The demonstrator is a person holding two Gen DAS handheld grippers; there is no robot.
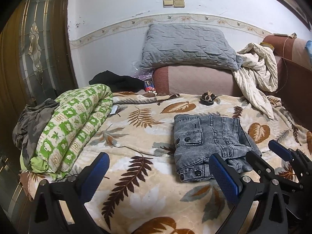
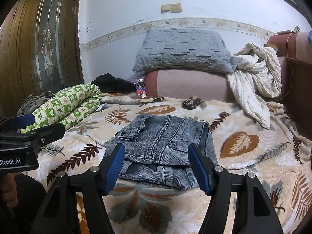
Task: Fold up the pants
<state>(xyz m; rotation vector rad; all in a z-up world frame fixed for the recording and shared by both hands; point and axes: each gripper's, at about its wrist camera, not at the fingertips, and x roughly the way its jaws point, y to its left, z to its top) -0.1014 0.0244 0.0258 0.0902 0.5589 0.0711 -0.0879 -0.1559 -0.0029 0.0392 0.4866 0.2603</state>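
Jaws spread and gripping nothing, the right gripper (image 2: 157, 167) is hovering at the near edge of the folded grey pants (image 2: 161, 148), which are lying on the leaf-print blanket (image 2: 253, 156); the left gripper (image 1: 159, 170), also spread, is waiting beside the pants, near the green quilt (image 1: 72, 124).

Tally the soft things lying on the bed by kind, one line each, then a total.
Folded grey denim pants: 1
Rolled green-and-white patterned quilt: 1
Grey quilted pillow: 1
Crumpled white printed sheet: 1
Black cloth heap: 1
Total: 5
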